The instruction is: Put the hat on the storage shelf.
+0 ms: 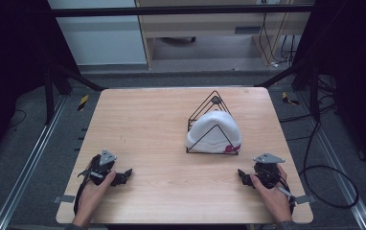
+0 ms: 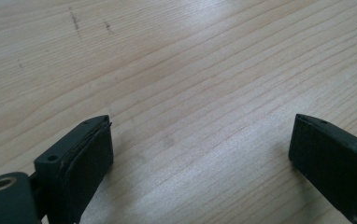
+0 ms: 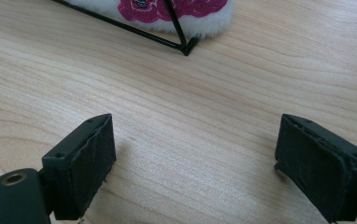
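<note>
Near the right edge of the light wooden tabletop (image 1: 147,124) we see a white fluffy slipper with a pink pattern (image 1: 213,134) inside a black wire triangular rack (image 1: 213,125). At the front corners we hold the left gripper (image 1: 125,176) and right gripper (image 1: 243,176), fingers wide open, empty.

one white cap (image 1: 213,131), one black wire rack (image 1: 214,101), two grippers, one wooden table (image 1: 142,124)
</note>
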Demonstrator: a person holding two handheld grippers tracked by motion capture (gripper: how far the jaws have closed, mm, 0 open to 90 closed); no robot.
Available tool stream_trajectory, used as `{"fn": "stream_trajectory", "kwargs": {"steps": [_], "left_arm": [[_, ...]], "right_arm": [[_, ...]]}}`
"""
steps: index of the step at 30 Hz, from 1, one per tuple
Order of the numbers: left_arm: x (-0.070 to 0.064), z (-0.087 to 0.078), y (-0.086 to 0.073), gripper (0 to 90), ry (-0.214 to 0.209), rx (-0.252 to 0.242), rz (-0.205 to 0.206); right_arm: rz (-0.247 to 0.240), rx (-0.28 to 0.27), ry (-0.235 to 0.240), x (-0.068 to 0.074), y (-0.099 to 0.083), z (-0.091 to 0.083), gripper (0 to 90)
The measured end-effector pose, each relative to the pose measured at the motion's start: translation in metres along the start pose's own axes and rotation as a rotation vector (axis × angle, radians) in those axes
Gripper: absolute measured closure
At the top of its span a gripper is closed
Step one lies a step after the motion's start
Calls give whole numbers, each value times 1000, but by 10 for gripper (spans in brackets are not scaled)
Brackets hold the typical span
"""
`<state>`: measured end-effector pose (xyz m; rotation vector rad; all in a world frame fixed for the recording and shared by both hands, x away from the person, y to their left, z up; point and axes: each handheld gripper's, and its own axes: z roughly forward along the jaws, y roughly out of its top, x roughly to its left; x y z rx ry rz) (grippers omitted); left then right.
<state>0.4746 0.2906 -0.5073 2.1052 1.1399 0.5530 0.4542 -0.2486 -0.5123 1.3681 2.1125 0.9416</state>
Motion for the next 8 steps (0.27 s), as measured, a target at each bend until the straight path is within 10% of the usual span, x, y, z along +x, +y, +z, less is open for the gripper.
{"fn": "stream_trajectory", "kwargs": {"steps": [8], "left_arm": [[5,0,-2,22,-24,13,-5]], "right_arm": [[9,0,-10,2,0,0,125]]}}
